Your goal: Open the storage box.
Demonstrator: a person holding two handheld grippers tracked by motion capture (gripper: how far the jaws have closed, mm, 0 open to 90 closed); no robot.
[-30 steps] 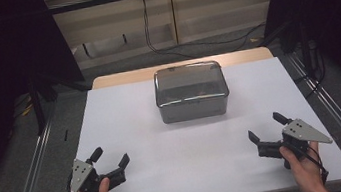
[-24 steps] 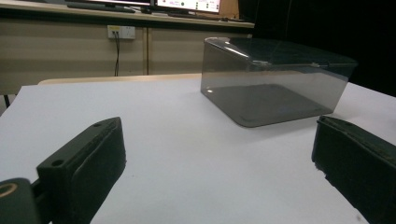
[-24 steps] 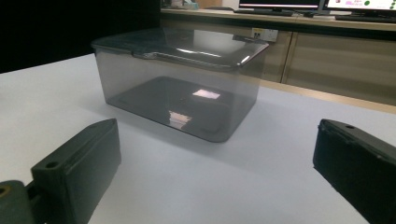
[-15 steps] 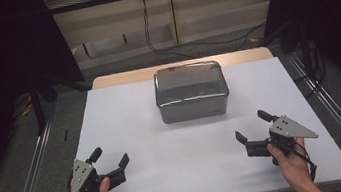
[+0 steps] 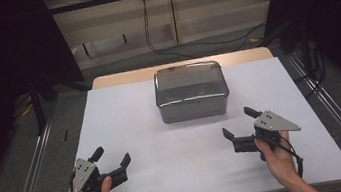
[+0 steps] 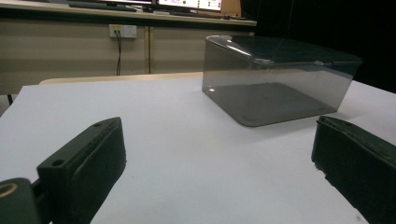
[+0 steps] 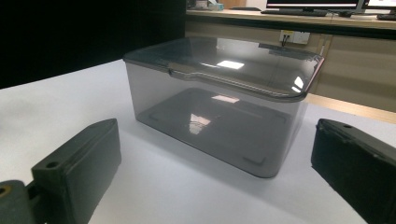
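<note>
Black jaws stand wide apart on both tools, gripping nothing and touching nothing. The left gripper (image 5: 111,164) sits in the lower left of the high view, the right gripper (image 5: 242,129) in the lower right and nearer the box; both hover low over the white counter (image 5: 126,117). Beyond them, at upper centre, rests a smoky translucent plastic box (image 5: 191,92) with its lid (image 7: 224,65) closed. It looks light, rigid and glossy, so probably slippery between pads; whether anything lies inside I cannot tell. My guess is the lid's overhanging rim, or its raised tab (image 7: 187,70) on the near edge, offers the surest hold.
</note>
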